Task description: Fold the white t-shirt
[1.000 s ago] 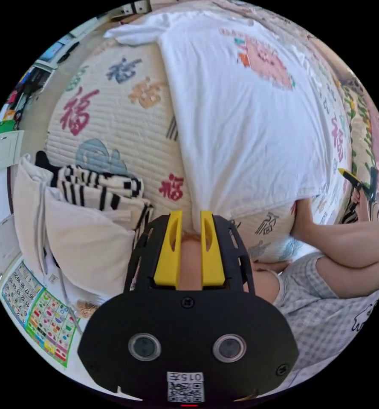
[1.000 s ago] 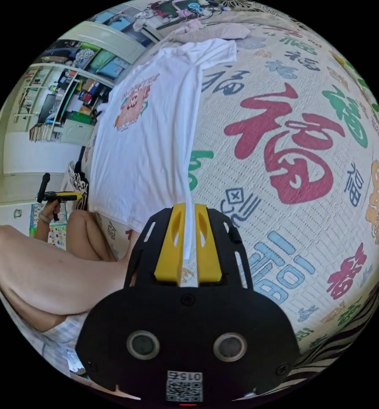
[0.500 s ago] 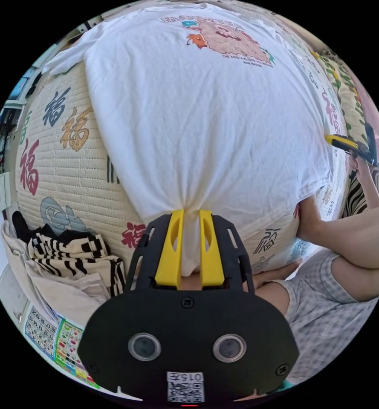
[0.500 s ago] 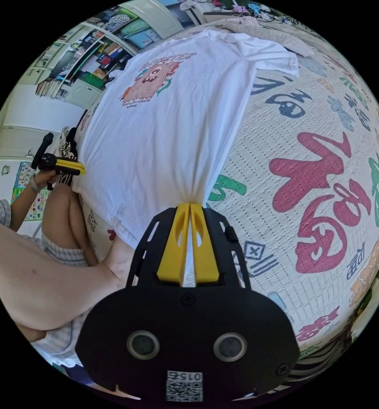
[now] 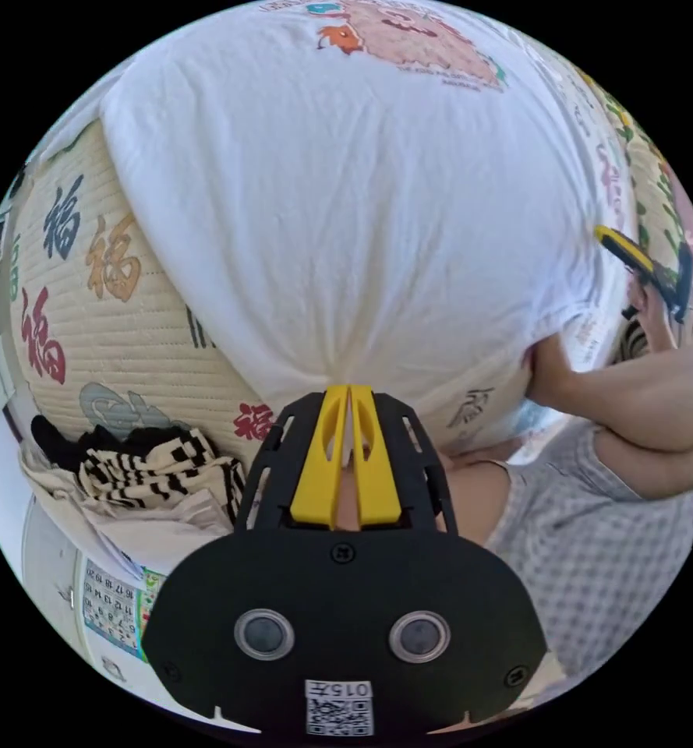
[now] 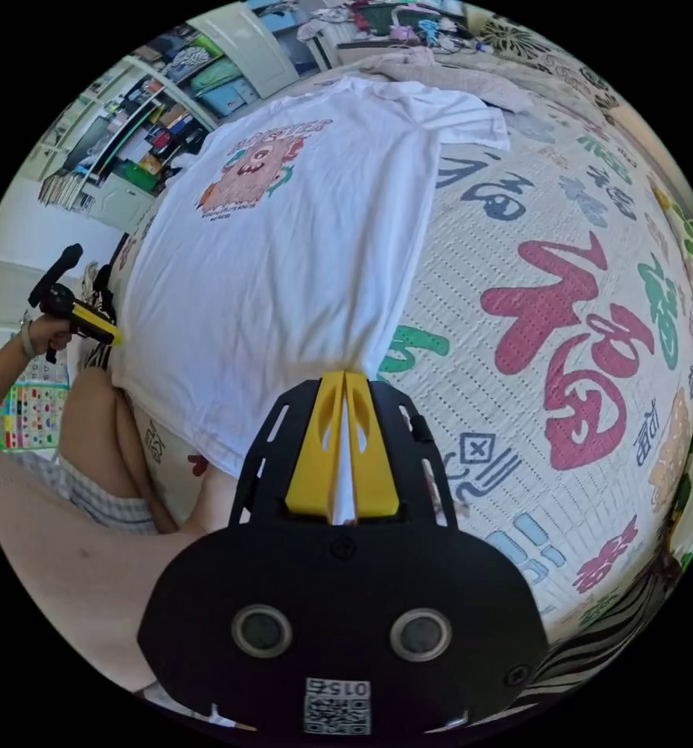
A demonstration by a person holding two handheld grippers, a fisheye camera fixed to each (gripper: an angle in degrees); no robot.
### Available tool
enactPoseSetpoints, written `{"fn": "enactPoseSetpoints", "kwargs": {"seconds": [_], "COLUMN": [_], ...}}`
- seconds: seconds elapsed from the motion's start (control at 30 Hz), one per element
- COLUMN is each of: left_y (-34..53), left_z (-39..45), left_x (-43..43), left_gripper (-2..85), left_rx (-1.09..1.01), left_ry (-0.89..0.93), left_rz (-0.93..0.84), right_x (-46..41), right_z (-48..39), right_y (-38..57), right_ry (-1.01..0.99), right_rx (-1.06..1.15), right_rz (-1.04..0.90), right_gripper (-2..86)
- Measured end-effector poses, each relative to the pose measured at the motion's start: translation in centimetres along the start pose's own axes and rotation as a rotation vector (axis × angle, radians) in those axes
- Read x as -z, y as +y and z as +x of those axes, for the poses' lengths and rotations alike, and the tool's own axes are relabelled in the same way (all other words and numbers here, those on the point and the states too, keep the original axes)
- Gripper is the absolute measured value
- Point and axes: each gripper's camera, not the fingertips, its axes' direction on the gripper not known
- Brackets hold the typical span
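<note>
Both pairs of yellow jaws clamp the near hem corners of the white cotton t-shirt (image 6: 299, 257) on the patterned quilted bedspread (image 6: 564, 327); uneven pulling could skew the fold.

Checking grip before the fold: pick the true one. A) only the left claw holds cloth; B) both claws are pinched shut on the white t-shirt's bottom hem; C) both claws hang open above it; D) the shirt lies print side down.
B: the left claw and right claw each pinch the white cotton t-shirt.

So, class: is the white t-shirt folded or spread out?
Spread out: the t-shirt lies flat on the quilt, print up, unfolded.
</note>
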Motion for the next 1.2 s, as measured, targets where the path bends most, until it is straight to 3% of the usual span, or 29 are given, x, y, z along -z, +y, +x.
{"fn": "enactPoseSetpoints", "kwargs": {"seconds": [0.07,0.17,0.23,0.33,0.43,0.7,0.87,0.97,1.2], "left_y": [-1.5,-7.0,-13.3,-22.8,-31.9,-46.0,-48.4,-49.6,-48.2], "left_z": [-0.4,0.0,3.4,10.0,16.7,22.1,20.3,19.3,18.3], "left_x": [4.7,14.7,20.8,24.3,24.6,21.2,21.3,21.3,24.5], "left_gripper": [0.0,0.0,0.1,0.1,0.1,7.0,7.1,2.6,-0.4], "left_rx": [-0.058,-0.159,-0.364,-0.536,-0.538,-0.457,-0.322,-0.293,-0.537], "left_ry": [0.010,-0.010,0.009,-0.070,-0.222,-0.176,-0.053,-0.025,0.213], "left_rz": [0.076,0.389,0.604,0.706,0.706,0.462,0.543,0.529,0.636], "right_x": [2.5,6.3,7.7,7.4,6.2,5.2,5.6,6.0,8.6], "right_z": [2.0,6.1,9.0,10.7,11.2,12.6,13.7,13.9,12.8], "right_y": [-0.2,-1.6,-4.0,-8.1,-11.7,-15.8,-16.6,-16.7,-15.8], "right_ry": [0.015,-0.018,-0.078,-0.081,-0.088,-0.137,-0.220,-0.261,-0.237], "right_rx": [-0.077,-0.187,-0.263,-0.323,-0.366,-0.411,-0.451,-0.445,-0.391], "right_rz": [0.117,0.333,0.478,0.550,0.520,0.407,0.429,0.449,0.544], "right_gripper": [0.0,3.2,4.8,6.1,6.7,6.7,4.5,1.9,0.0]}}
